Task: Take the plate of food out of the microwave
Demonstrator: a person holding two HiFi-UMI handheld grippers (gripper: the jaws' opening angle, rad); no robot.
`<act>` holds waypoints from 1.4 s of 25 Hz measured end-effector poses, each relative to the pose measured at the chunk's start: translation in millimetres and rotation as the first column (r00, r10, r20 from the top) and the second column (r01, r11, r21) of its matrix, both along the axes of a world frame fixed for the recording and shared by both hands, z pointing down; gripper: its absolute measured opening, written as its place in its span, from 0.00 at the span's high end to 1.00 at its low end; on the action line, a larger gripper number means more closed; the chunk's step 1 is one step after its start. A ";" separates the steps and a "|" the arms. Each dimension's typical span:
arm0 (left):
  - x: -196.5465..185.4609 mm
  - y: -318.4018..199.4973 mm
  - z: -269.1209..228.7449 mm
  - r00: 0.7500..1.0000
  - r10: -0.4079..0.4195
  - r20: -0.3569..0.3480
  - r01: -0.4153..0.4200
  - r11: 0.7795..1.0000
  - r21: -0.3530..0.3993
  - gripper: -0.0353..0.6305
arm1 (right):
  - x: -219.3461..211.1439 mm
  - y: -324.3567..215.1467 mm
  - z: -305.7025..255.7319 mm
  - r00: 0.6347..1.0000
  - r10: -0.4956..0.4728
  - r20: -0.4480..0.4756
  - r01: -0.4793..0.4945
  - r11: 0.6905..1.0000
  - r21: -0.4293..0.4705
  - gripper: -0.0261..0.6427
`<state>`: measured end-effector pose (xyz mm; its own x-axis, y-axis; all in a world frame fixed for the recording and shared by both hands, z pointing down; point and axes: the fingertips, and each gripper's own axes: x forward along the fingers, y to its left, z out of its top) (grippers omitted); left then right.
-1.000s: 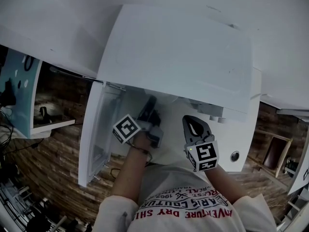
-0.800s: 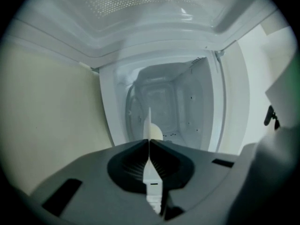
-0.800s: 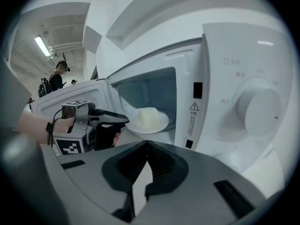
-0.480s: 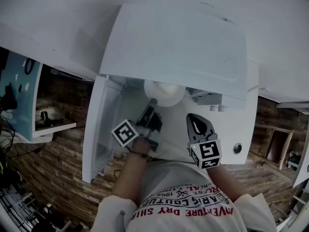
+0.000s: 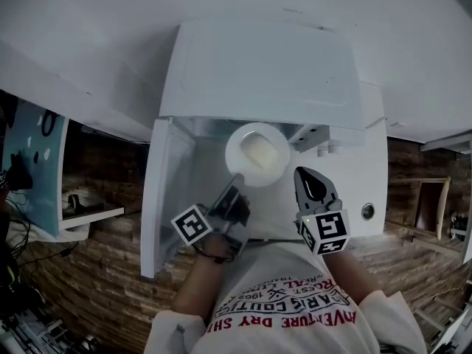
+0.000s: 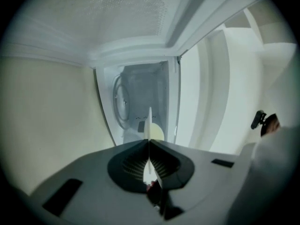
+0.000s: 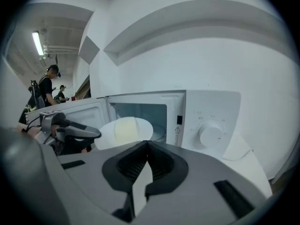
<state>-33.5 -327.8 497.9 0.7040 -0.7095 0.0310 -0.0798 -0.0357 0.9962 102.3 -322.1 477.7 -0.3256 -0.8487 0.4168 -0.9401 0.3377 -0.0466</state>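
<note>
The white microwave has its door swung open to the left. A white plate carrying pale yellow food hangs at the mouth of the cavity. My left gripper is shut on the plate's near rim. In the left gripper view the plate shows edge-on between the closed jaws of the left gripper. My right gripper hovers just right of the plate, shut and empty. From the right gripper I see the plate and the left gripper.
The microwave stands on a white counter against a white wall. Its control panel with a round knob is right of the cavity. A wooden floor lies below. People stand far off at the left.
The left gripper has drawn back toward me, and the plate has slid out of the cavity into view. The right gripper stayed beside it.
</note>
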 end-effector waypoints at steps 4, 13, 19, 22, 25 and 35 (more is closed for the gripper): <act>-1.2 17.2 -15.8 0.999 0.046 0.020 -0.046 0.999 0.025 0.93 | 2.1 7.6 -31.5 0.999 0.047 0.024 -0.048 0.995 0.085 0.95; -13.3 21.2 -69.1 0.999 0.037 0.010 -0.038 0.992 0.123 0.93 | -8.3 22.5 -82.6 0.998 0.053 0.029 -0.058 0.974 0.217 0.95; -21.1 21.3 -98.4 0.999 0.044 0.015 -0.046 0.984 0.170 0.93 | -16.0 22.3 -99.3 0.997 0.054 0.045 -0.064 0.965 0.256 0.95; -23.7 22.8 -105.2 0.999 0.044 0.009 -0.045 0.982 0.181 0.93 | -18.9 20.4 -104.5 0.996 0.050 0.078 -0.069 0.963 0.261 0.95; -26.0 22.8 -110.6 0.999 0.042 -0.004 -0.040 0.980 0.194 0.93 | -20.8 19.7 -108.6 0.991 0.048 0.127 -0.080 0.962 0.263 0.95; -31.9 22.3 -114.0 0.999 0.028 -0.016 -0.024 0.979 0.202 0.93 | -19.4 20.0 -117.4 0.995 0.071 0.071 -0.090 0.943 0.319 0.95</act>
<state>-65.4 -305.4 383.9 0.7216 -0.6811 -0.1239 -0.0577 -0.2375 0.9697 82.9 -302.1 360.3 -0.2658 -0.9588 0.0999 -0.9637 0.2668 -0.0031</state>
